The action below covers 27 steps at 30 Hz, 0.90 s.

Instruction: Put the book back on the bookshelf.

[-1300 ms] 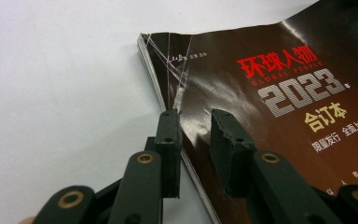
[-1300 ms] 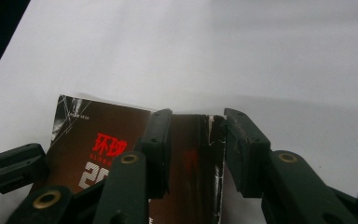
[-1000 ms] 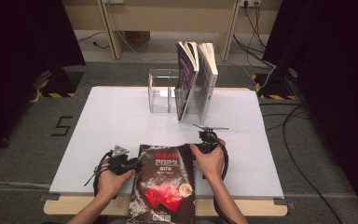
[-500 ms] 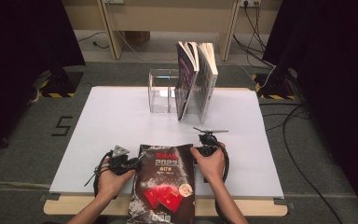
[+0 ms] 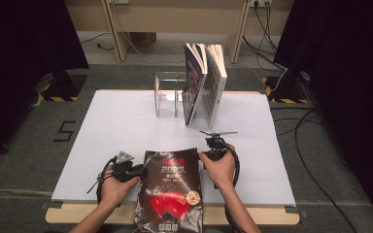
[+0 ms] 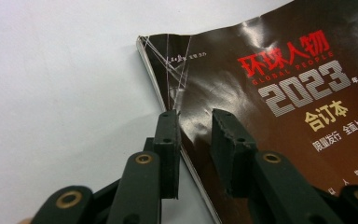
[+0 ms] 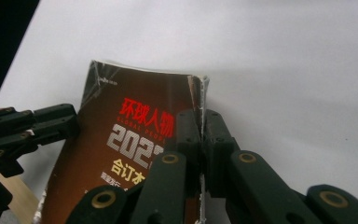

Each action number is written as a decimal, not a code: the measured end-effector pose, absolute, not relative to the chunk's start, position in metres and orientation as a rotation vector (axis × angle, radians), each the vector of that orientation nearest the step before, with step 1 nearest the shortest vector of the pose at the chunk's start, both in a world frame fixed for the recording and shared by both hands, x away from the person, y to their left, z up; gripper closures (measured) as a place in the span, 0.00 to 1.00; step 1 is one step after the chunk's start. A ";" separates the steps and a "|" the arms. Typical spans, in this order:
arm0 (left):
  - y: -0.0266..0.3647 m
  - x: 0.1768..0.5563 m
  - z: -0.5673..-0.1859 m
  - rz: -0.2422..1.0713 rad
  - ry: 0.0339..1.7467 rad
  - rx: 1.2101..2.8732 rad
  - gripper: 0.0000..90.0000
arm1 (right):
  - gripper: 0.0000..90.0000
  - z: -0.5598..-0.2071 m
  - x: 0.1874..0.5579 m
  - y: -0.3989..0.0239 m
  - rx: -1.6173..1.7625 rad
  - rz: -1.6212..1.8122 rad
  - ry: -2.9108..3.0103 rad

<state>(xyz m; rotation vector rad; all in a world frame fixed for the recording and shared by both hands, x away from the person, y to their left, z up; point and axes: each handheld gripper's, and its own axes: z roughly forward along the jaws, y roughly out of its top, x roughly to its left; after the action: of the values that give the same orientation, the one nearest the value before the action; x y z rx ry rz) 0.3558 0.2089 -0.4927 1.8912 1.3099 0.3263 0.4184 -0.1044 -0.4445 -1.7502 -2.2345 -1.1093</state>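
A thick magazine with a dark cover and red "2023" lettering lies flat at the table's front edge and hangs partly over it. My left gripper is at its left edge. In the left gripper view its jaws stand apart, one beside the magazine's edge and one over the cover, not pressing. My right gripper is at the upper right edge. Its jaws have just been closing and now pinch the right edge of the magazine. The left gripper appears across the cover.
A clear plastic book stand sits at the back middle of the white table. Two books lean upright in it. Cables lie on the floor to the right.
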 end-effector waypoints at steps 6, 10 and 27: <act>0.213 0.356 -0.486 0.315 1.307 1.858 0.75 | 0.97 -0.433 0.414 -0.106 -1.745 -1.207 -2.219; 0.215 0.356 -0.479 0.346 1.301 1.833 0.71 | 0.97 -0.421 0.411 -0.105 -1.747 -1.281 -2.228; 0.217 0.353 -0.457 0.371 1.276 1.750 0.58 | 0.97 -0.368 0.412 -0.109 -1.788 -1.550 -2.224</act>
<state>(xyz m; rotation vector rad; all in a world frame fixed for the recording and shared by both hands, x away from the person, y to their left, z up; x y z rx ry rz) 0.3527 0.2173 -0.4570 1.7499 1.2757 0.3714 0.4123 -0.1086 -0.3683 -1.7885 -2.2242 -1.5499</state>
